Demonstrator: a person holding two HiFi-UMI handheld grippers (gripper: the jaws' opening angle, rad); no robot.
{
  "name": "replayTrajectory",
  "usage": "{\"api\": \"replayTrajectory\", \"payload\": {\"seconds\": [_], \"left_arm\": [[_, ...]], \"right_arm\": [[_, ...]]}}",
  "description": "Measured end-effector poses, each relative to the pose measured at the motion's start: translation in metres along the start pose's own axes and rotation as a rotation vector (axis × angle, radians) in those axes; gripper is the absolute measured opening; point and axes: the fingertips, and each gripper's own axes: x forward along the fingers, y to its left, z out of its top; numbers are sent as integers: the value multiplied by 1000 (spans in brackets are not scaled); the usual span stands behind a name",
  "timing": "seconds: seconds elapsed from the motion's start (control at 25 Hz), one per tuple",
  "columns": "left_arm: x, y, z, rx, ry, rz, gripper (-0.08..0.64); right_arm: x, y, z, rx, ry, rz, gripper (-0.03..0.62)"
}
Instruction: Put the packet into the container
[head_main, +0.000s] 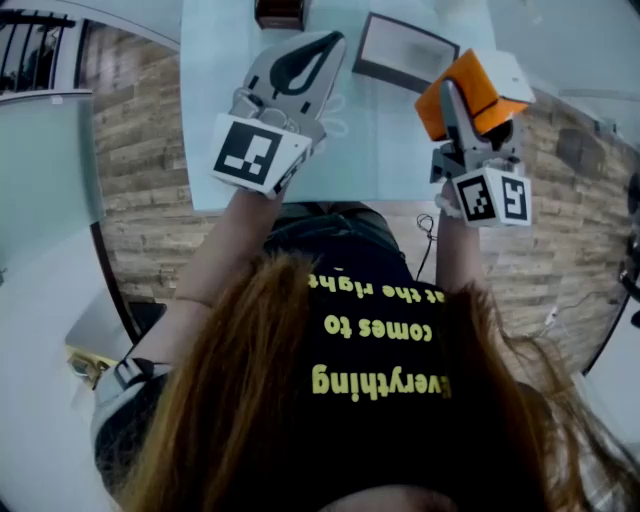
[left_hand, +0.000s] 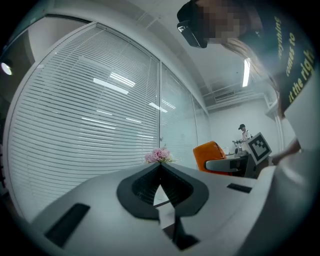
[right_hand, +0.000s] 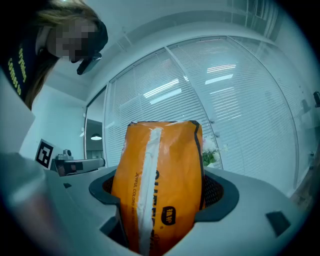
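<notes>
**Head view.** The right gripper (head_main: 463, 100) is clamped on the orange packet (head_main: 482, 82). Its jaws are spread wide around the packet, which sticks out past the tips. The packet is in the air just right of the container (head_main: 405, 50), an open shallow box lying on the pale table (head_main: 380, 140). It overlaps the container's right corner in this view but is not inside it. The left gripper (head_main: 333, 40) has its jaws together and holds nothing. It points past the container's left side, near it but apart. The container's interior looks bare.

**Left gripper view.** The jaws meet at the tips with nothing between them. The packet shows off to the right, held in the other gripper. Pink flowers (left_hand: 159, 156) stand beyond the jaw tips, against the window blinds (left_hand: 90, 115). The container is not in this view.

**Right gripper view.** The packet fills the gap between the jaws, its back seam facing the camera. Both pads press on its sides. The container is not visible here.

**Progress (my judgement).**
- Done: the pick-up, and the carry is close to its end beside the container.
- Left: bring the packet over the opening, lower it in, and release.
- The left gripper has no evident part in this.
</notes>
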Motion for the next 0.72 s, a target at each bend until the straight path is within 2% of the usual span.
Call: {"api": "replayTrajectory", "payload": {"seconds": [0.2,0.52,0.6,0.72], "left_arm": [[-2,6,0,7,11,-1,2],[2,11,8,3,-10,-21,2],[5,12,9,6,-14,-27,2],[7,15,10,28,-16,-26,2]], "right_arm": [[10,3,-6,5,13,13,402],[24,2,-9,-38,78,40,402],[32,-1,-14,-60,118,64,402],[47,-8,-32,-72,231,125,402]]}}
